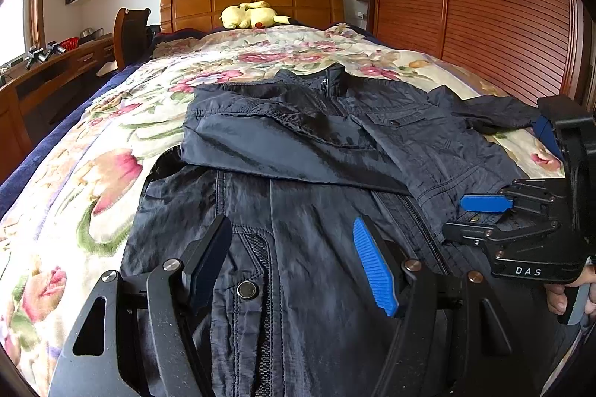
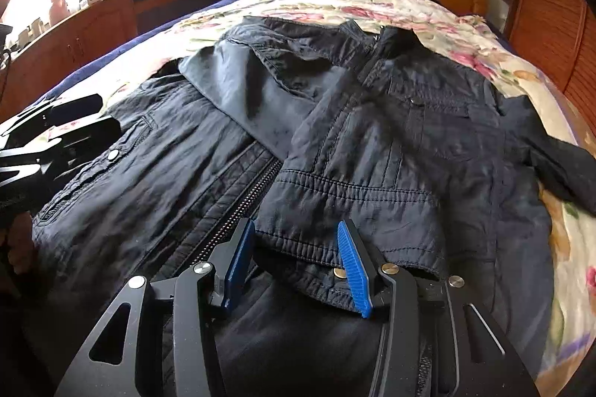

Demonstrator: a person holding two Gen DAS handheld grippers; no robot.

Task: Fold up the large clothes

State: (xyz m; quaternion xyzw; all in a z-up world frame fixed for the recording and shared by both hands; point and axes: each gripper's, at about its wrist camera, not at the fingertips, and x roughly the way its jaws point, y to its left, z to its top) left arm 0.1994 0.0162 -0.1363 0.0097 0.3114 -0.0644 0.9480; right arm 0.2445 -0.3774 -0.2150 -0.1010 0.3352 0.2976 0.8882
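A dark navy jacket (image 1: pixel 305 151) lies front up on the floral bedspread, one sleeve folded across its chest. It also shows in the right wrist view (image 2: pixel 335 121). My left gripper (image 1: pixel 290 240) is open over the jacket's lower left front, near a snap button (image 1: pixel 247 290). My right gripper (image 2: pixel 296 240) is open, its blue pads either side of the folded sleeve's cuff (image 2: pixel 335 248) at the hem. The right gripper also shows in the left wrist view (image 1: pixel 473 214), the left one in the right wrist view (image 2: pixel 74 121). Neither holds cloth.
The floral bedspread (image 1: pixel 93 173) covers a wooden bed with a headboard (image 1: pixel 253 2). A yellow plush toy (image 1: pixel 253 13) lies by the headboard. A wooden desk (image 1: pixel 48 76) runs along the left. A slatted wardrobe (image 1: pixel 484 5) stands right.
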